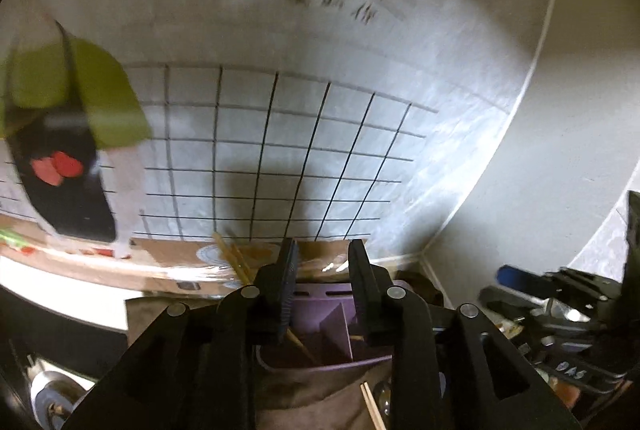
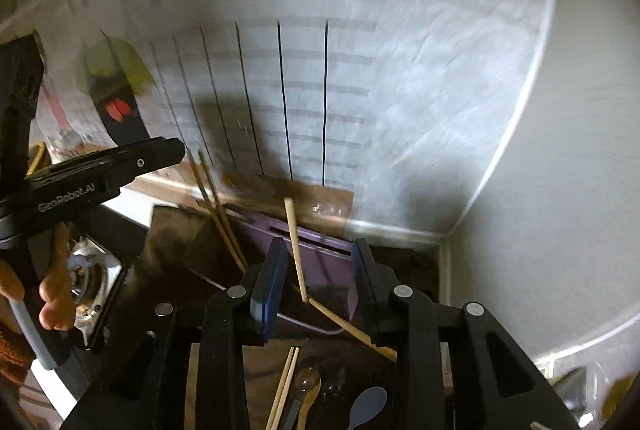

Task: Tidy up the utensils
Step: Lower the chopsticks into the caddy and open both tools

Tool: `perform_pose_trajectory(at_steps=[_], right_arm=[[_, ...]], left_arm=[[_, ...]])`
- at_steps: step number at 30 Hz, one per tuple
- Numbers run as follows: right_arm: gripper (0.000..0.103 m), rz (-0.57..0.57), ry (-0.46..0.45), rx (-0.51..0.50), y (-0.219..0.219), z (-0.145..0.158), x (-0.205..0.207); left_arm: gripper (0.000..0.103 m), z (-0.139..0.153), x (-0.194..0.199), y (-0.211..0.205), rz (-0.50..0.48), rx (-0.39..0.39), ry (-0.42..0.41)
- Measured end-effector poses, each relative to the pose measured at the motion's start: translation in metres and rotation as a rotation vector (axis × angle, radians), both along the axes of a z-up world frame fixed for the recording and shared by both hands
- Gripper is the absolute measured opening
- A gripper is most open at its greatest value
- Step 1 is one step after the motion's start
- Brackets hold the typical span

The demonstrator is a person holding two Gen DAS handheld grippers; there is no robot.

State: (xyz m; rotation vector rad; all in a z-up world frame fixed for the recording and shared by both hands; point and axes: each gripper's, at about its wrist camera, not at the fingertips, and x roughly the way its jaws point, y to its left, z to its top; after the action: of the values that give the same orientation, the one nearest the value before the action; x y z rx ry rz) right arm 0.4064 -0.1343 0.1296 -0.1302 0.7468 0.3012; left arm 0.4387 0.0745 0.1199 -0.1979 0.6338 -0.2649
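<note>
A purple utensil holder (image 1: pixel 320 334) with inner dividers stands right under my left gripper (image 1: pixel 324 270), which is open and empty above it. Wooden chopsticks (image 1: pixel 234 258) lean out of its far left corner. In the right wrist view the purple holder (image 2: pixel 320 254) sits just beyond my right gripper (image 2: pixel 318 270), which is open; a single wooden chopstick (image 2: pixel 297 250) stands between the fingers, leaning on the holder, not gripped. Loose chopsticks (image 2: pixel 285 386), a clear spoon (image 2: pixel 308 386) and a blue spoon (image 2: pixel 366 408) lie below on the brown surface.
A wall with a grid poster (image 1: pixel 280 158) rises close behind the holder. A cardboard box (image 1: pixel 176 262) lies along its foot. A green and black object (image 1: pixel 68 134) hangs at left. The room corner (image 2: pixel 452 234) is to the right. The left gripper's body (image 2: pixel 100 174) shows at left.
</note>
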Motion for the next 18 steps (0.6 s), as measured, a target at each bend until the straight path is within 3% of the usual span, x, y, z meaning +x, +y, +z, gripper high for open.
perform_pose_trajectory(at_steps=[3, 7, 11, 18], right_arm=[[0.032, -0.009, -0.050, 0.016, -0.011, 0.011, -0.029], [0.032, -0.017, -0.047, 0.056, -0.028, 0.008, -0.062], [0.032, -0.025, -0.023, 0.069, -0.042, -0.012, -0.090], [0.032, -0.035, 0.072, 0.078, -0.061, -0.075, -0.127]], left_arm=[[0.028, 0.000, -0.024, -0.006, 0.002, 0.022, 0.006], [0.028, -0.013, -0.059, -0.016, -0.016, 0.029, 0.027], [0.028, -0.041, -0.097, -0.030, -0.043, 0.040, 0.068], [0.028, -0.107, -0.156, -0.054, -0.046, 0.069, 0.165]])
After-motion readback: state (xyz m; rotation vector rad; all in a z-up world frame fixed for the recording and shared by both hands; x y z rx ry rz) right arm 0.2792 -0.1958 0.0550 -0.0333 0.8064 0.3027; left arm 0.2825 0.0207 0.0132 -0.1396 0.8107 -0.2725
